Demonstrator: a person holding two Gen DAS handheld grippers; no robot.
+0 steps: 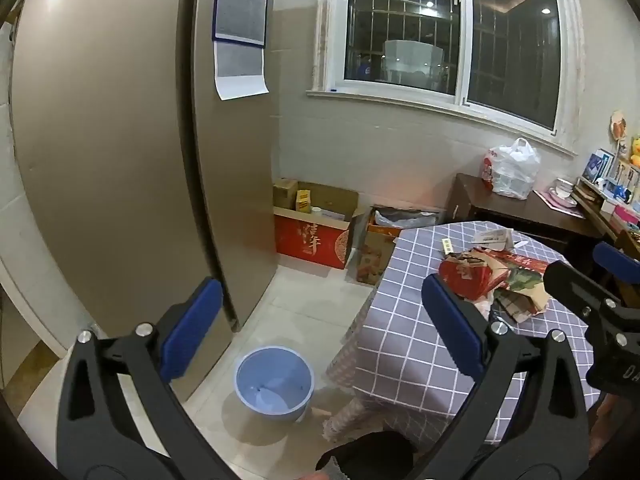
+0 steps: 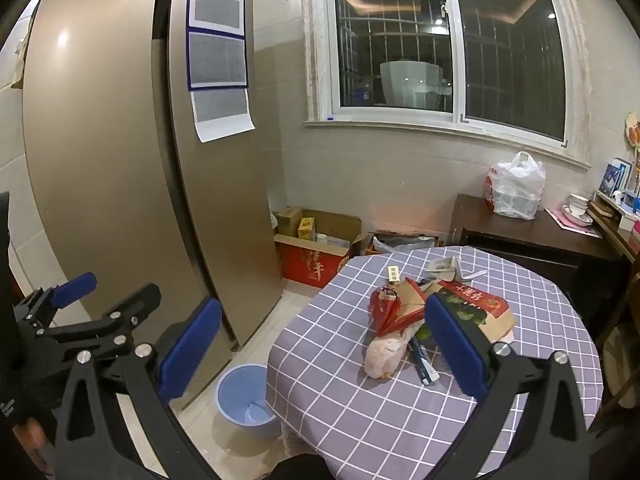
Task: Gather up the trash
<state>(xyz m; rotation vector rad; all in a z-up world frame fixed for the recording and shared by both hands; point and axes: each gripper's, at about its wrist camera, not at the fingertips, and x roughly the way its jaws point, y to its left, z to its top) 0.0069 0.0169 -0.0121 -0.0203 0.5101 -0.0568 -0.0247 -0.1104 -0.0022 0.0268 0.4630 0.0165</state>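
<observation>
A: Against the left wall stood the tall bronze-coloured refrigerator (image 2: 120, 160), printed sheets stuck to its side. What was next to it?

B: A table under a grey cloth with white checks (image 2: 360, 420). On the tiled floor between the two sat the round blue plastic bin (image 1: 274, 382), upright.

A: The trash?

B: Heaped on the cloth: torn red-and-green cardboard packaging (image 2: 472, 300), a crumpled red paper wrapper (image 2: 386, 308), a pale bunched plastic bag (image 2: 384, 354). None of it in the bin.

A: The tools?

B: Left gripper (image 1: 320, 332) jaws wide apart, nothing between them, hanging over the bin. Right gripper (image 2: 324, 344) likewise spread and holding nothing, over the table edge.
</observation>
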